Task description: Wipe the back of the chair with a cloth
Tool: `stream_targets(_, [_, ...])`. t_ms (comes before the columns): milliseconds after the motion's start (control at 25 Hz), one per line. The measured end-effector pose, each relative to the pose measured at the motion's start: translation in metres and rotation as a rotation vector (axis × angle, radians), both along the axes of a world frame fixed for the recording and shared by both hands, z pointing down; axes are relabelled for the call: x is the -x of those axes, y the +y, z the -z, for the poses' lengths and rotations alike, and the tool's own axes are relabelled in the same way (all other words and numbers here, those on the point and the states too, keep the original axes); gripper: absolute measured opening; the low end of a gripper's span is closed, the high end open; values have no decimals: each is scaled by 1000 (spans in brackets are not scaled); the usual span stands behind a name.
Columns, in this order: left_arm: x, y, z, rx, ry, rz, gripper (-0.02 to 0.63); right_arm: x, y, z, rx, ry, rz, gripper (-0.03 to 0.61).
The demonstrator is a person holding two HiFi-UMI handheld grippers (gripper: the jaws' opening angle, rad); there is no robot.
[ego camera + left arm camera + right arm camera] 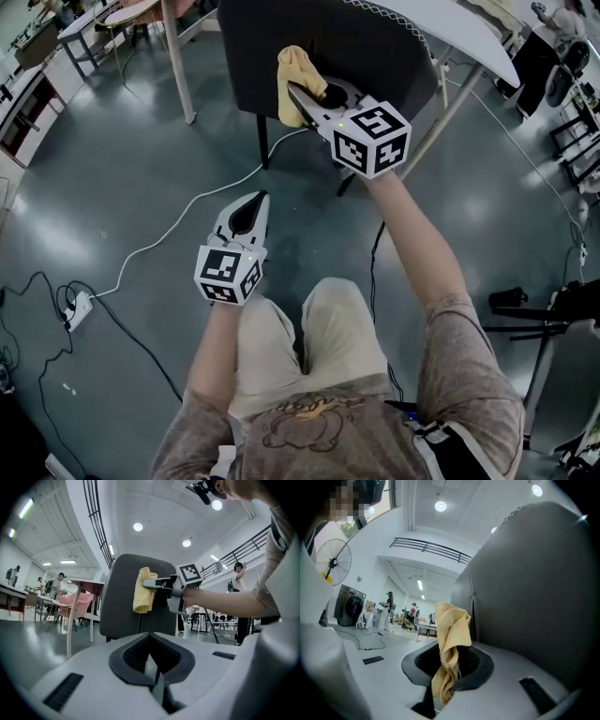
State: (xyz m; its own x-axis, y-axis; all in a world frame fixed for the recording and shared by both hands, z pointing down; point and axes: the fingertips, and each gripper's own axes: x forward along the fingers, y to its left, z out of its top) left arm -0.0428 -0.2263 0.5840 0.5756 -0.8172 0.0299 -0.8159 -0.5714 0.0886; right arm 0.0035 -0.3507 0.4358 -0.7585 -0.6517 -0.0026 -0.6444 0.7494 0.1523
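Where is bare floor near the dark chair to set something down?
Bare grey floor lies left of the dark chair back, beyond the white cable. Another patch lies right of the right tool holding the yellow cloth, before the black tripod stand. Crowded: the white power strip with black cables, lower left.

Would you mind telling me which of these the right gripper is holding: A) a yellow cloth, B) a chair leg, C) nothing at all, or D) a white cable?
A: the right gripper has its jaws shut on the yellow cloth, which is bunched between them right next to the dark chair back.
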Motion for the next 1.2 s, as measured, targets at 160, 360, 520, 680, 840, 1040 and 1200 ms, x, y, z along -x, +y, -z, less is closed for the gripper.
stream_targets(160, [-6,1,1,-1,-9,-5,5,-34,24,-5,-34,15,-25,69])
stream_targets(360, [-7,6,2,-10,-37,-12,5,-81,50,-7,-49,23,-50,69])
stream_targets(520, [-3,9,1,-11,-35,-4,5,-122,67,-9,-70,42,-110,69])
stream_targets(680, [-5,8,2,-15,-35,-7,5,-159,76,-16,-72,50,-185,69])
stream_targets(840, [-8,7,0,-12,-34,-15,5,-186,78,-23,-67,63,-241,69])
stream_targets(1040, [-11,5,-4,-7,-30,-18,5,-203,74,-34,-41,65,-279,69])
stream_targets(1200, [-12,4,-6,-3,-28,-16,5,-206,66,-44,-21,67,-291,69])
